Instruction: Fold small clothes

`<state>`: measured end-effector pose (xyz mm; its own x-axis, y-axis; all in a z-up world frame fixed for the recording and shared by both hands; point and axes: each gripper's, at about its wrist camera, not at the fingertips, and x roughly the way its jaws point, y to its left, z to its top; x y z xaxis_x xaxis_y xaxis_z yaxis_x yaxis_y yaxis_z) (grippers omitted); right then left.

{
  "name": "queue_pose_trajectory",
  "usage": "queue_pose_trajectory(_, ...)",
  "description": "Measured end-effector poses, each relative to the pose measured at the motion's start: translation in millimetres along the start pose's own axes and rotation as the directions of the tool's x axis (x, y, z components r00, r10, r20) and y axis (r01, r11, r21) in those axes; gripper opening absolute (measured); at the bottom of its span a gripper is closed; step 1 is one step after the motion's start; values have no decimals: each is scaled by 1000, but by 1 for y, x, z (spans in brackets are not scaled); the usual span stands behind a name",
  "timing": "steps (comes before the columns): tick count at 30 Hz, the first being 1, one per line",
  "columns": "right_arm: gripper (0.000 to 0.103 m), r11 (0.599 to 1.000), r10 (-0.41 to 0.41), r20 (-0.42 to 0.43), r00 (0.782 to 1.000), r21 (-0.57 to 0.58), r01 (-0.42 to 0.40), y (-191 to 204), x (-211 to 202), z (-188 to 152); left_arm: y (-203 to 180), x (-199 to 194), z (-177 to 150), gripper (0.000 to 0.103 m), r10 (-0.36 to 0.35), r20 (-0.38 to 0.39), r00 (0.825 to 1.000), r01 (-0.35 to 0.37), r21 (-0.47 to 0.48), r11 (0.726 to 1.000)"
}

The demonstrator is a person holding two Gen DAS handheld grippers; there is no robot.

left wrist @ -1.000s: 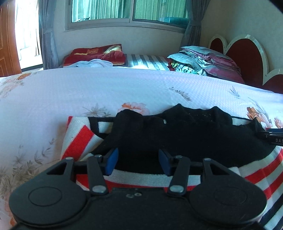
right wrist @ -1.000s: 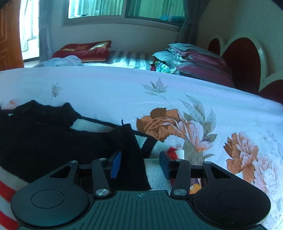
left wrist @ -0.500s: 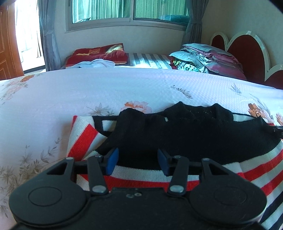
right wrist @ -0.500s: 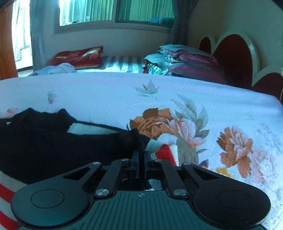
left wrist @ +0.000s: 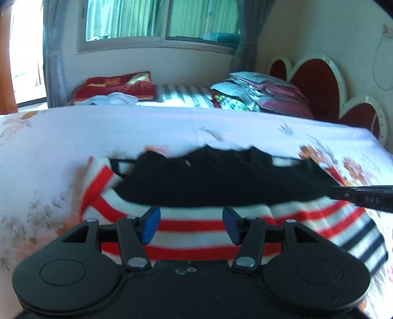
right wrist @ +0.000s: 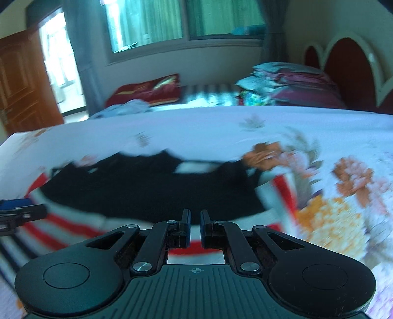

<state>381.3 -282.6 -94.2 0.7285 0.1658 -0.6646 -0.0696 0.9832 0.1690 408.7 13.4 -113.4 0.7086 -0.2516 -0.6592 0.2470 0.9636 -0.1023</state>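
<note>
A floral bedspread [left wrist: 172, 132] fills the foreground; beyond it are a window [left wrist: 162, 19], red headboard [left wrist: 316, 81], stacked bedding [left wrist: 258, 95] and red pillow [left wrist: 115, 86]. The sweater [left wrist: 221, 181] lies flat on the bedspread. Left gripper [left wrist: 191, 225] gapes wide, empty, above its striped hem. Right gripper [right wrist: 194, 229] is nearly closed, a narrow gap showing, gripping nothing.
</note>
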Motion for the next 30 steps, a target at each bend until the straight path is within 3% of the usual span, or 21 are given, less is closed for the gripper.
queue_pose_trajectory(6,5,998,15,-44,999,-52,-17,26,5,-24,0,5,-22,54,26,-33,999,-25,6,1000)
queue_pose_trajectory(12,5,989,-100,-29,995,-110,96,10,1,-42,17,-2,-36,57,45,-34,998,-45,-8,999)
queue_pose_trajectory(20,5,982,-145,-25,989,-122,141,2,-11,-49,28,-16,-42,56,67,-45,997,-69,-34,997)
queue_pose_trajectory(24,5,994,-76,-35,996,-86,73,10,-22,-42,19,-25,-37,56,95,-58,994,-97,-27,995)
queue_pose_trajectory(30,5,994,51,-20,998,-95,-53,43,-33,-39,0,-43,-34,57,73,-38,997,-74,-10,997)
